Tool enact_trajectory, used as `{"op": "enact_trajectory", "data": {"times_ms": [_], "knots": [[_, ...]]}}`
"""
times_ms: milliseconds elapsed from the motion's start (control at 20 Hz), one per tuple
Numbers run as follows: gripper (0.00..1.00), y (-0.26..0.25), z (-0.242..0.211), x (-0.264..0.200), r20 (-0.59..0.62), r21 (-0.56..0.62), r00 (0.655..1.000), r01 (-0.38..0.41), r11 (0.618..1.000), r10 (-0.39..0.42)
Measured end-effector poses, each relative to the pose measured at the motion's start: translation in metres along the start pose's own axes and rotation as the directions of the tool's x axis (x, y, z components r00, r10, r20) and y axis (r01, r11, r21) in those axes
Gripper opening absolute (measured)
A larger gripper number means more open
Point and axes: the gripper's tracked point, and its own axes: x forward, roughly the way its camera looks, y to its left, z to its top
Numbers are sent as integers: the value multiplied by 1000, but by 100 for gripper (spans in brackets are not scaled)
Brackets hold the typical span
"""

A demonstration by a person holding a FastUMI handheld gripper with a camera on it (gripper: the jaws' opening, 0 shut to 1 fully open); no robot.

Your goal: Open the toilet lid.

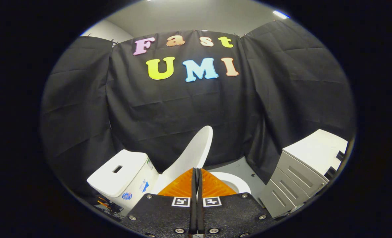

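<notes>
The gripper, its fingers pressed together with nothing between them, hides the lower part of the raised white toilet lid and most of the white bowl rim. The stickers on the white cistern are too small to make out. The grey drawer cabinet is cut off at its far side.

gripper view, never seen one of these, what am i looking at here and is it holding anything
This picture comes from a camera mounted on a handheld tool that a person carries; there is no robot arm. The camera looks forward along the tool's two fingers, which is why the gripper sits at the bottom of the picture. Its two fingers are pressed together with nothing between them, so it holds nothing.

Just beyond the fingers is a white toilet. The toilet lid is already raised and stands tilted up, towards the tank beside it. Part of the seat shows past the fingers. Off to the other side stands a grey cabinet with drawers and a white top. The black cloth behind everything is the booth's wall.
</notes>
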Motion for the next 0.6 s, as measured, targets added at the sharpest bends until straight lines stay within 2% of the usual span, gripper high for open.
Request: {"op": "enact_trajectory", "data": {"times_ms": [600], "knots": [[0, 81, 44, -1, 74, -90, 994, -80, 993, 86]]}}
